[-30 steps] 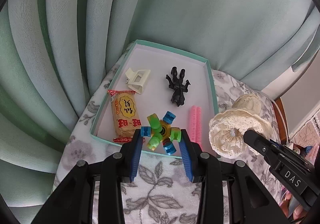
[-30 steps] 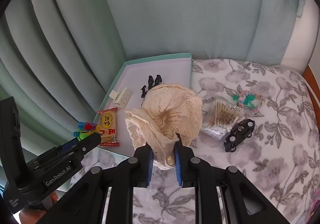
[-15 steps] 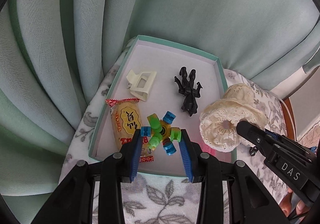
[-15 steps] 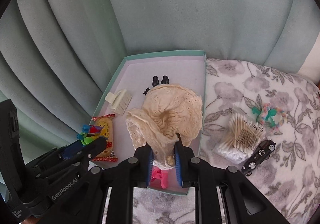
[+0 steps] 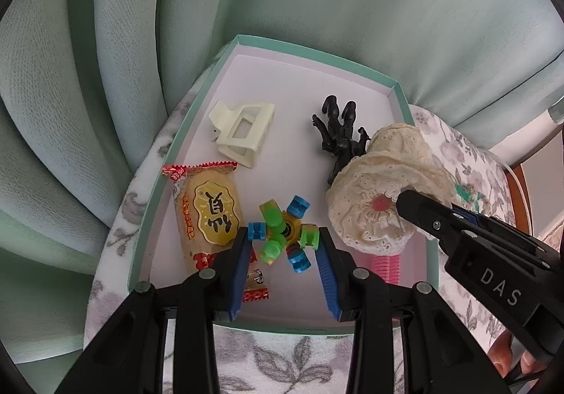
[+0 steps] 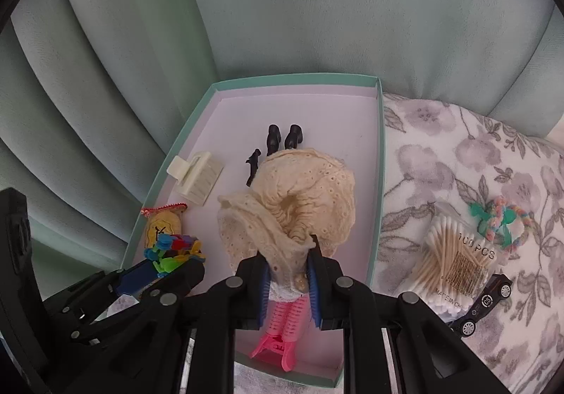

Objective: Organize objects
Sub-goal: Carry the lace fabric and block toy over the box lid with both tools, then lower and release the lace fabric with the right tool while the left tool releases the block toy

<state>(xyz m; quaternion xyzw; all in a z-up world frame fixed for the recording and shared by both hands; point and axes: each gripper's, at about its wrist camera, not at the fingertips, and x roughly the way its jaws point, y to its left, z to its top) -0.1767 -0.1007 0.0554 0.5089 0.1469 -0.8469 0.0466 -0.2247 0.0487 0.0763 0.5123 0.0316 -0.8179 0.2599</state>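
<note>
Both loads are over the teal box [image 6: 379, 161] now, so this looks like the drop-off step. Left gripper [image 5: 283, 244] is clamped on the spinner toy [image 5: 283, 235], center frame. Right gripper [image 6: 289, 260] pinches the lace scrunchie [image 6: 299, 196], hanging above the pink clip [image 6: 282, 334]. Next up: lower both, then release. 3 items wait at the right frame edge.

Pale green pleated curtain [image 6: 317, 6] behind floral-clothed surface [image 6: 458, 154], possibly a table.
</note>
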